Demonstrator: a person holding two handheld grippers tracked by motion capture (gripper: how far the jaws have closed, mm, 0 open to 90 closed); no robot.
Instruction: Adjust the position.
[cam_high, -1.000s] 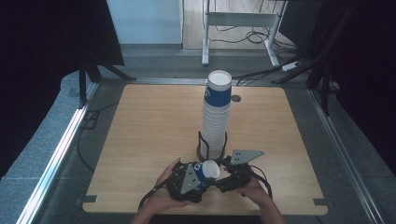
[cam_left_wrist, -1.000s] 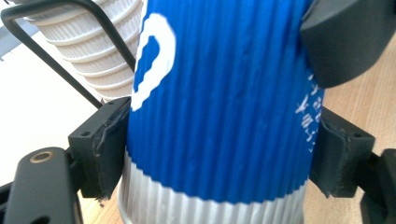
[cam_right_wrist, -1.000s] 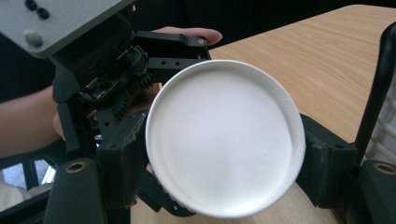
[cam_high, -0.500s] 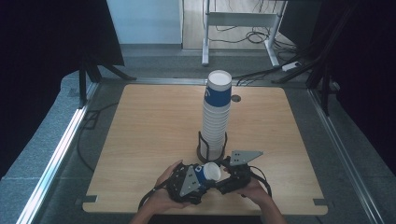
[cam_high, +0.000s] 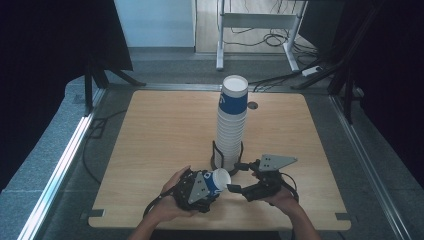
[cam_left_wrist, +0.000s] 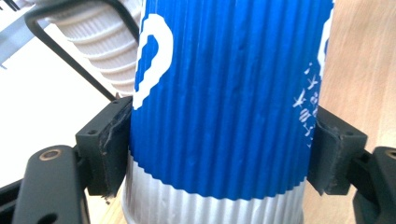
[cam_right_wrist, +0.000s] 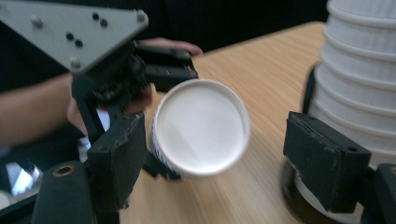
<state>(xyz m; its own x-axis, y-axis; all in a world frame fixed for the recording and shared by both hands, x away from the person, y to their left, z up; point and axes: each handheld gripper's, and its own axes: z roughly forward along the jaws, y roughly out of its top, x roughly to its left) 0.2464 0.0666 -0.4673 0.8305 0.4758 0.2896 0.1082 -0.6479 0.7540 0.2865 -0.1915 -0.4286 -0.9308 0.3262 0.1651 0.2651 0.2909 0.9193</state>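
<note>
Near the tabletop's (cam_high: 150, 130) front edge, left gripper (cam_high: 204, 186) clamps a ribbed blue-and-white paper cup (cam_high: 217, 181) lying sideways. Right gripper (cam_high: 235, 176) jaws apart at its round rim. Tall cup stack (cam_high: 231, 122) just behind; left half bare wood.

One table (cam_high: 150, 150) is occupying the centre of the frame. One tall cup stack (cam_high: 231, 127) is standing at its middle; its cups are probably about fifteen, too tight to count. One single cup (cam_high: 218, 181) is lying at lower centre. Two grippers are showing: left gripper (cam_high: 212, 184), right gripper (cam_high: 239, 177).
</note>
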